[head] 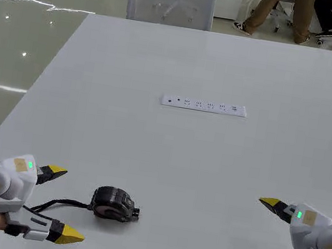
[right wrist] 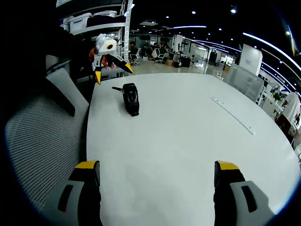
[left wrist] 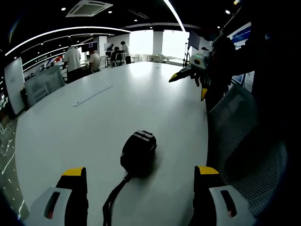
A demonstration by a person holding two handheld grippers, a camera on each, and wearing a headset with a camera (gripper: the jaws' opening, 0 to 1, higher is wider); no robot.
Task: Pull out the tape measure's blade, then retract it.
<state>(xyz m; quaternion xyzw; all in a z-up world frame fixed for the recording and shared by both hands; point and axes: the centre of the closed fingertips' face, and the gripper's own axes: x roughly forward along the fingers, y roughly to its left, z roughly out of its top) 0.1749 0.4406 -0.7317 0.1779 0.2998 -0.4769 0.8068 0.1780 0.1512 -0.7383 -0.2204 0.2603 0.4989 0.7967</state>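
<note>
While both tongs hang wide open above the counter's [head: 178,164] near edge, the tape measure [head: 114,203] lies at 7 o'clock in the head view, just ahead of the left tongs [head: 71,203] and touching neither tip, its black cord [head: 55,203] trailing toward them. Right tongs [head: 246,234] sit at 5 o'clock, well apart, bare counter between. A power strip [head: 203,106] lies toward 12 o'clock, open surface all round. Both gripper views bring in a mesh chair [right wrist: 42,132] beside the near edge
</note>
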